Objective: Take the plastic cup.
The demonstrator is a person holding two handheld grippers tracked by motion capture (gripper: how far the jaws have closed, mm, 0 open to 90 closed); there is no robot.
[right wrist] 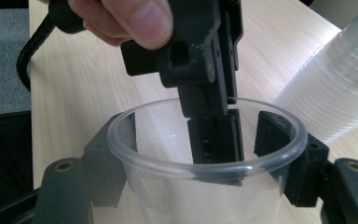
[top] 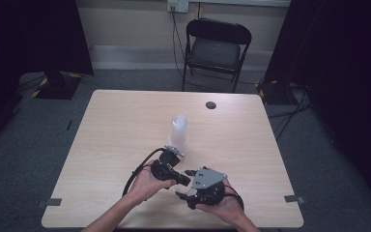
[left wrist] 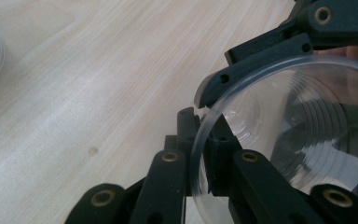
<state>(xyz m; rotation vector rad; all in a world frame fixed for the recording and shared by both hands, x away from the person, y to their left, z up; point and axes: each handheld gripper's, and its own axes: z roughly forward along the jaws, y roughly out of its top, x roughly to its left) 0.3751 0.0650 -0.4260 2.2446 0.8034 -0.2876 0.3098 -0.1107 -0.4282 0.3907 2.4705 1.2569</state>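
Clear plastic is what everything turns on here: a single clear cup [right wrist: 205, 163] is held between the two grippers, just in front of the stack of cups [top: 179, 135] and on the person's side of it. The cup's rim is pinched by the left gripper [left wrist: 205, 140], with one jaw inside the wall and one outside, clamped tight on the thin lip. In the right gripper view the cup's body is straddled by the right gripper [right wrist: 205, 154], its black jaws set on either side of the wall just below the rim; whether the pads are already pressing cannot be told, and a slight gap may remain on each side.

The risks are judged as follows. If the rim is released by the left gripper before the body is firmly squeezed, the cup could be dropped onto the wooden table [top: 125, 125] and could roll toward the stack of cups or off the near edge. If the right gripper is closed too hard, the soft wall could be buckled and the cup popped out sideways. If the two hands are pulled apart while both grips are engaged, the rim could be torn or cracked at the pinch. The stack of cups, standing close beyond, could be knocked over by a careless swing of either tool.
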